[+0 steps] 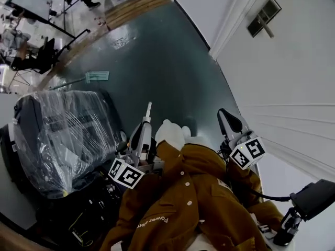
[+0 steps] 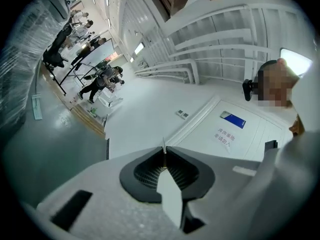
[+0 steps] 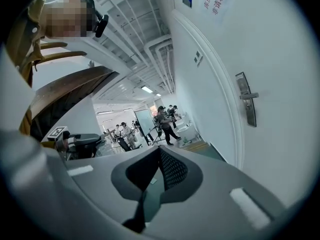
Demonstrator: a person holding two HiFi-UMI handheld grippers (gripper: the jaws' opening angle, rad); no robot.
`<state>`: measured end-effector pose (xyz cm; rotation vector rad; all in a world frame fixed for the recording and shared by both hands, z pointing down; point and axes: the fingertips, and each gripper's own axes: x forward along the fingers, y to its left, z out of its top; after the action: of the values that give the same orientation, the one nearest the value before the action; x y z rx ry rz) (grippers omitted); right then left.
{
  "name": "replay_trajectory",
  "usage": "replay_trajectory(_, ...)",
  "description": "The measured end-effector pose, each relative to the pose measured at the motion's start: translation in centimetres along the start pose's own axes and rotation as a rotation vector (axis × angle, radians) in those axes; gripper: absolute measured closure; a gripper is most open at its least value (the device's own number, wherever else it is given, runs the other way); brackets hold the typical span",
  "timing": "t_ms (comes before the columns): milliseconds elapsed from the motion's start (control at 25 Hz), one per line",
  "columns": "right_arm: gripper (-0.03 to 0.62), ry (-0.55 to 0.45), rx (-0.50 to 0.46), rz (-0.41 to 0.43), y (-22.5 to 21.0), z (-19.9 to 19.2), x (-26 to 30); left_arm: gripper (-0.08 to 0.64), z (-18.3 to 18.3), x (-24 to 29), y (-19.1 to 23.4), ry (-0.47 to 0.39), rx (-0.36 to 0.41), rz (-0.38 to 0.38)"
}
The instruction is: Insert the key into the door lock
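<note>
Approach stage, judging by the layout; no insertion yet. Pinching the key [image 1: 148, 113] in the left gripper [image 1: 142, 130], thin blade poking out past the tips. Holding nothing in the right gripper [image 3: 160, 150], closed up tip to tip. Facing a white door [image 3: 280, 74] with its lock [image 3: 246, 104], well apart from the key. Next: swing the blade toward that plate, square it up, feed straight in. Cannot quite make out the keyhole; probably under the lever. Tallying up: one key, one lock, one door, two grippers.
</note>
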<state>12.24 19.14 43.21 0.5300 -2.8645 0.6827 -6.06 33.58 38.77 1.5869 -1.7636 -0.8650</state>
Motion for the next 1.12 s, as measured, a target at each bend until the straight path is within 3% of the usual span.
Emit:
replay_trajectory(200, 0.584, -0.029, 0.004, -0.065, -2.7, 2.3, 1.7, 0.535, 1.5, 5.2, 0.3, 0.047, -0.007, -0.050)
replay_trajectory(480, 0.584, -0.060, 0.064, -0.160, -9.8, 5.0, 7.2, 0.535, 2.5, 17.5, 3.4, 0.145, -0.033, -0.099)
replay_trajectory(920, 0.584, -0.074, 0.069, -0.328, -15.2, 11.2, 20.6, 0.535, 9.6, 32.3, 9.8, 0.277, -0.046, -0.176)
replay_trajectory(1120, 0.584, -0.112, 0.060, -0.383, -15.3, 14.1, 23.8, 0.535, 11.3, 36.3, 10.2, 0.341, -0.052, -0.232)
